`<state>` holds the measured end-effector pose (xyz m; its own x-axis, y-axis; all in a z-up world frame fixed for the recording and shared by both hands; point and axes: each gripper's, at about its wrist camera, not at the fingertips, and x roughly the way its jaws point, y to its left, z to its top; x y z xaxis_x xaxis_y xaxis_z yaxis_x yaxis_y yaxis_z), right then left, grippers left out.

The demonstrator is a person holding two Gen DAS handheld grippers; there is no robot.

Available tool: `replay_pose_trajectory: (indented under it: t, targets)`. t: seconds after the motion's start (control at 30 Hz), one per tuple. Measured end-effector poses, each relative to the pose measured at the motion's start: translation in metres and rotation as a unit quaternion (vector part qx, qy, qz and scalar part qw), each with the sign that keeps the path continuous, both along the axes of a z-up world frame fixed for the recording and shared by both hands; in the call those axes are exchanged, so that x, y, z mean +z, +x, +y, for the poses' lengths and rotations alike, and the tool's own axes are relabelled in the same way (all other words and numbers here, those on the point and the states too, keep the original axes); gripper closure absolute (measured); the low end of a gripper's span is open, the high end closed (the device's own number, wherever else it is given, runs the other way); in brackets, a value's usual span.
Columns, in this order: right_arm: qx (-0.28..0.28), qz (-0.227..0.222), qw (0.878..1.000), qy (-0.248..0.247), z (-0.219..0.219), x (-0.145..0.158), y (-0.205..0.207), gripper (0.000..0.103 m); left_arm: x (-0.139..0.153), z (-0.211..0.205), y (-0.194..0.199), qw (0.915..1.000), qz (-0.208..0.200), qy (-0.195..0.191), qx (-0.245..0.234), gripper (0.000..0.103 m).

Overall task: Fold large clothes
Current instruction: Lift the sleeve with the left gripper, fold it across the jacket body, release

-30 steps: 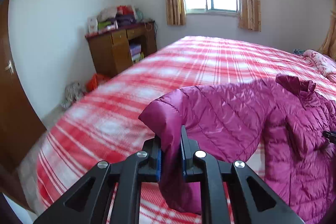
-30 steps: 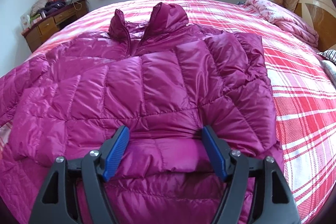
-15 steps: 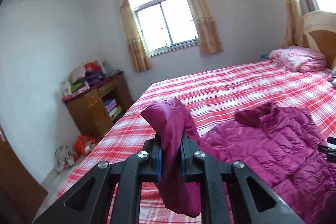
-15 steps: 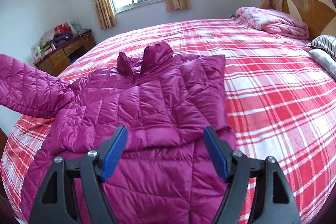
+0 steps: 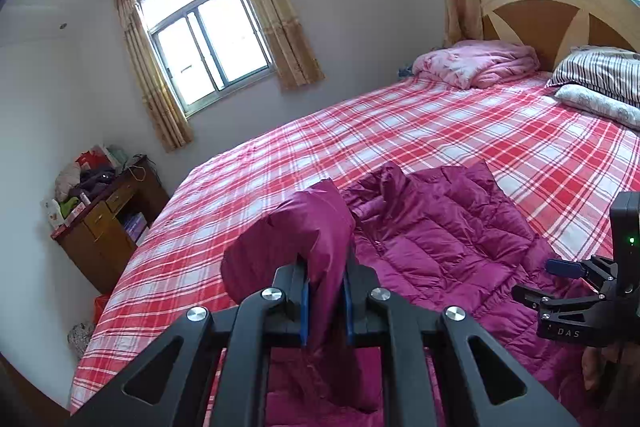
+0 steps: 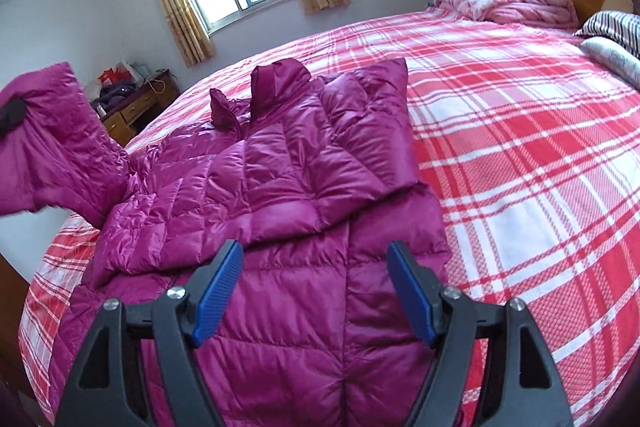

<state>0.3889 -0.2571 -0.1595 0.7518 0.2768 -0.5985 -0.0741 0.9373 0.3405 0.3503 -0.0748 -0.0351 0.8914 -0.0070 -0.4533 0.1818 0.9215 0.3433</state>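
A magenta quilted down jacket lies front up on the red plaid bed, its right sleeve folded across the chest. My left gripper is shut on the jacket's left sleeve and holds it lifted above the bed; the sleeve also shows raised at the left of the right wrist view. My right gripper is open and empty, hovering over the jacket's lower body. It shows at the right edge of the left wrist view.
A wooden headboard, a folded pink quilt and striped pillows are at the bed's head. A cluttered wooden desk stands by the wall under the window. Bags lie on the floor.
My left gripper has lifted the sleeve higher and swung it toward the jacket's body. My right gripper has drawn back and up from the jacket, still open.
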Motion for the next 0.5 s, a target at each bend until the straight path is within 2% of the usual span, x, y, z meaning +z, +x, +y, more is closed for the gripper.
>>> replay_pose_trajectory:
  t: [0.2, 0.37, 0.4, 0.43, 0.47, 0.5]
  targets:
    - [0.000, 0.013, 1.000, 0.011, -0.001, -0.005, 0.001, 0.024, -0.040, -0.038, 0.022, 0.9992, 0.036, 0.007, -0.014, 0.090]
    - [0.002, 0.018, 1.000, 0.020, -0.003, -0.006, 0.003, 0.022, -0.048, -0.050, 0.032, 0.9985, 0.050, -0.009, -0.020, 0.082]
    - [0.003, 0.019, 1.000, 0.023, -0.003, -0.007, 0.003, 0.022, -0.049, -0.053, 0.032, 0.9984, 0.050, -0.011, -0.023, 0.075]
    - [0.003, 0.020, 1.000, 0.024, -0.003, -0.008, 0.004, 0.022, -0.048, -0.055, 0.031, 0.9984, 0.047, -0.012, -0.027, 0.063]
    - [0.004, 0.021, 0.999, 0.024, -0.003, -0.008, 0.004, 0.022, -0.047, -0.057, 0.028, 0.9987, 0.040, -0.012, -0.030, 0.055]
    - [0.004, 0.021, 0.999, 0.024, -0.003, -0.008, 0.004, 0.021, -0.044, -0.057, 0.023, 0.9990, 0.025, -0.013, -0.033, 0.038]
